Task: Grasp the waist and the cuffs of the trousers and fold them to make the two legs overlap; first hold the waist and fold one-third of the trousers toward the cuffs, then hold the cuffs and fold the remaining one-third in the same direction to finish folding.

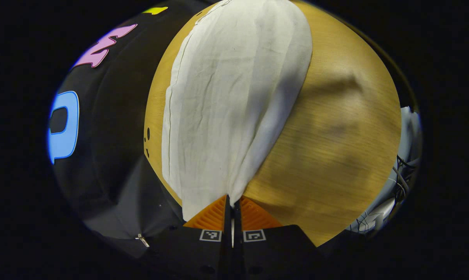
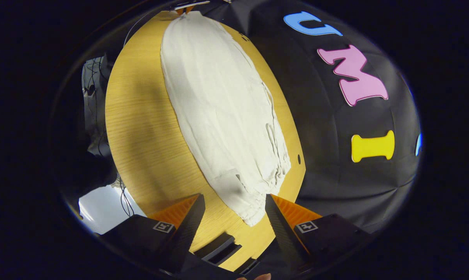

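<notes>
White trousers [image 1: 234, 97] lie lengthwise on a wooden table [image 1: 335, 136] as one long strip. My left gripper [image 1: 232, 197] is shut on the near end of the cloth, which bunches into folds at the fingertips. In the right gripper view the trousers [image 2: 218, 101] run away from me, with the gathered waist [image 2: 263, 182] and its drawstring nearest. My right gripper [image 2: 232, 198] stands open, its fingers either side of the waist corner and just above the table [image 2: 141, 128]. The left gripper [image 2: 184, 8] shows small at the far end of the trousers.
The booth's black cloth wall [image 2: 335, 175] hangs close along one long side of the table. Cables and pale clutter [image 2: 94, 89] lie beyond the opposite edge. Dark slots [image 2: 218, 247] cut the tabletop near my right gripper. Small holes [image 1: 147, 134] dot the table's edge.
</notes>
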`<move>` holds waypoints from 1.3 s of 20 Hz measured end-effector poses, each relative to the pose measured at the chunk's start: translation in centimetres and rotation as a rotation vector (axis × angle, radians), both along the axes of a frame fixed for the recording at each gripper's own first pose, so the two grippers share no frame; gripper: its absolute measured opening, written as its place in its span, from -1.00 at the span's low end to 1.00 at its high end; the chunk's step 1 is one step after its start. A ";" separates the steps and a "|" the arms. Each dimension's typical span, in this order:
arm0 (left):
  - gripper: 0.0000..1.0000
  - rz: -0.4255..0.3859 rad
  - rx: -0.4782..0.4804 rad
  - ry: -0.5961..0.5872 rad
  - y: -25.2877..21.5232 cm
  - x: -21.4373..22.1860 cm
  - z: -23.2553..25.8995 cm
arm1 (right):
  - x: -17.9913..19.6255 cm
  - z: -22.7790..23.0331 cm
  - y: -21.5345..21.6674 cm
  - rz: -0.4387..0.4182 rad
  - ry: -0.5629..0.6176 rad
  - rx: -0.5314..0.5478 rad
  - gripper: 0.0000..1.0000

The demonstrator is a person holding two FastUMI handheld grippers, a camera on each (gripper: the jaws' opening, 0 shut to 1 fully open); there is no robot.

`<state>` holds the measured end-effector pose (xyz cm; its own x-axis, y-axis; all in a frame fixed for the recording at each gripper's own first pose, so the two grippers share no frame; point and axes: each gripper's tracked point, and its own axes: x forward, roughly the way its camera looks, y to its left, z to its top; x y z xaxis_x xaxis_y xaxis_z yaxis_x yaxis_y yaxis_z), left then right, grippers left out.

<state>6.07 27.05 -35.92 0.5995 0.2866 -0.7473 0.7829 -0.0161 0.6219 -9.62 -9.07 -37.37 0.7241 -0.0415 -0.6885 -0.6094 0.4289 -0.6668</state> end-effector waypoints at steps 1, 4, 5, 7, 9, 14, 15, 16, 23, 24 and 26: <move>-0.88 0.000 0.002 0.000 -0.1 0.0 -0.1 | 0.7 -0.1 0.1 0.034 -0.004 -0.021 0.91; -0.88 -0.003 0.005 -0.002 0.0 0.1 0.0 | 3.1 -0.9 0.4 0.129 -0.015 -0.088 0.90; -0.88 -0.006 0.007 -0.002 0.0 0.1 0.0 | 3.8 -1.3 0.5 0.152 -0.011 -0.106 0.84; -0.88 -0.019 0.014 -0.006 0.0 0.1 -0.1 | 5.0 -2.1 0.7 0.176 -0.006 -0.128 0.42; -0.88 -0.035 0.018 -0.020 0.1 0.3 -0.1 | 4.7 -4.0 0.6 0.144 0.075 -0.102 0.04; -0.89 -0.032 0.009 -0.064 0.2 0.8 0.1 | 5.0 -2.9 0.5 0.077 0.111 -0.032 -0.87; -0.89 -0.020 -0.014 -0.082 -0.1 0.9 0.4 | 5.7 -1.4 0.4 0.076 0.063 -0.042 -0.87; -0.89 -0.004 -0.046 -0.115 -0.7 1.4 0.9 | 6.4 0.1 0.2 0.076 0.012 -0.051 -0.87; -0.89 0.176 -0.260 -0.308 -2.1 6.7 7.8 | 12.6 6.7 -1.8 -0.070 -0.174 0.005 -0.88; -0.89 0.190 -0.274 -0.325 -2.3 8.1 8.5 | 13.7 6.9 -2.0 -0.090 -0.186 0.017 -0.87; -0.89 0.197 -0.280 -0.348 -2.7 11.0 9.3 | 16.2 7.5 -2.2 -0.125 -0.210 0.036 -0.87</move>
